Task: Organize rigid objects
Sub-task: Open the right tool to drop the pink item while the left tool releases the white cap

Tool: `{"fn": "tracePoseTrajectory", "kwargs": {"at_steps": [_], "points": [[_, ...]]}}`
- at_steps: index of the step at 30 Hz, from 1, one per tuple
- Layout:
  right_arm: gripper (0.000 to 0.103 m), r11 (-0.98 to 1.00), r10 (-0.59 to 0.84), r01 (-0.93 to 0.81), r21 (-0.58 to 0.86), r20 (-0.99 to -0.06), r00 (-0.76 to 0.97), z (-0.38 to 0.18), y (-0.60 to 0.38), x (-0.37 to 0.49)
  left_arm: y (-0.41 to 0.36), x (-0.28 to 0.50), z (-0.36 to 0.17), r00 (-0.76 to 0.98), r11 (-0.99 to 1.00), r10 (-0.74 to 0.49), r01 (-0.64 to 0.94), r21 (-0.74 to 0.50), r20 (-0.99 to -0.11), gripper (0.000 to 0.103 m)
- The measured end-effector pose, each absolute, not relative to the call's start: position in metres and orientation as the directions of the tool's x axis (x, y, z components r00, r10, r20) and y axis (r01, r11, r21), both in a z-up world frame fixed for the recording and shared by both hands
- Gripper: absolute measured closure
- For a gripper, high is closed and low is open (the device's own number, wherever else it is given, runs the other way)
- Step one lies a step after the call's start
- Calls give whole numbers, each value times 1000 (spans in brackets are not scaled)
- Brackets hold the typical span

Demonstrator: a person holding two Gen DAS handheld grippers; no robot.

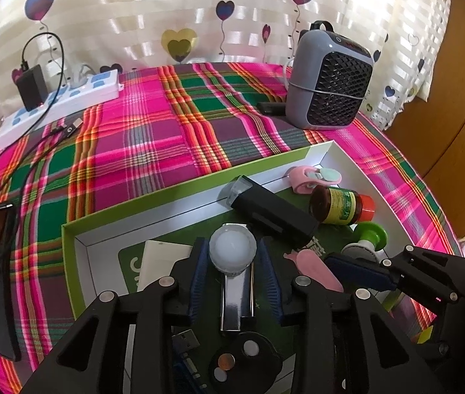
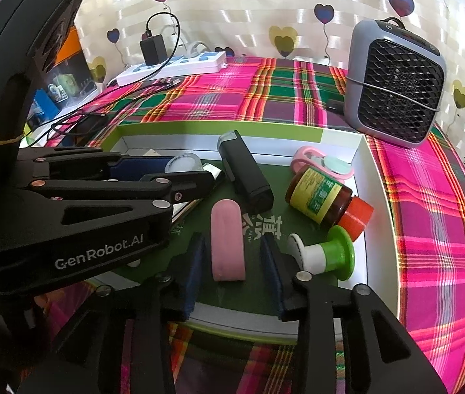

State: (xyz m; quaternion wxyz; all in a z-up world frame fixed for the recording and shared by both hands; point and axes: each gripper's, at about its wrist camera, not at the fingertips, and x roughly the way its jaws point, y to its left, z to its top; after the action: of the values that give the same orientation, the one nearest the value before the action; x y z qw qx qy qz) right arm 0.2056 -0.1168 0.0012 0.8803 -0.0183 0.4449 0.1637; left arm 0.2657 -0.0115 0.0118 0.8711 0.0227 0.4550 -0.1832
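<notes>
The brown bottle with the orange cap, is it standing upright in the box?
No, the brown bottle lies on its side inside the box, its orange cap pointing toward the box's right wall.

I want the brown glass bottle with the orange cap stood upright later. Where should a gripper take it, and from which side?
Probably the brown glass bottle is best gripped across its labelled middle, coming down from above. It lies on its side in the white-walled box, orange cap toward the green-and-white plunger-shaped piece, so the round body is open on top; pads should straddle its width.
</notes>
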Motion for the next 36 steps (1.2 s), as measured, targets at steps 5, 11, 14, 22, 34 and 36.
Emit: {"fn": "tracePoseTrajectory", "kwargs": {"at_steps": [5, 11, 14, 22, 34, 36], "points": [[65, 948, 267, -299, 111, -790, 552, 1, -117, 206, -11, 261, 16, 527, 932, -299, 338, -127, -795, 70], [62, 950, 262, -294, 107, -787, 559, 2, -117, 203, -8, 253, 21, 543, 935, -296, 331, -124, -786, 68], [58, 950, 260, -294, 103, -783, 566, 4, -117, 200, -7, 247, 26, 551, 936, -295, 329, -121, -780, 68], [57, 952, 261, -290, 102, -764, 591, 12, -119, 190, -1, 224, 40, 588, 947, -272, 303, -105, -762, 68], [57, 958, 255, -269, 101, -726, 639, 25, -127, 164, 9, 180, 55, 637, 964, -239, 245, -102, -733, 68], [57, 960, 249, -261, 97, -721, 647, 27, -129, 158, 9, 171, 56, 650, 969, -216, 234, -78, -728, 68]]}}
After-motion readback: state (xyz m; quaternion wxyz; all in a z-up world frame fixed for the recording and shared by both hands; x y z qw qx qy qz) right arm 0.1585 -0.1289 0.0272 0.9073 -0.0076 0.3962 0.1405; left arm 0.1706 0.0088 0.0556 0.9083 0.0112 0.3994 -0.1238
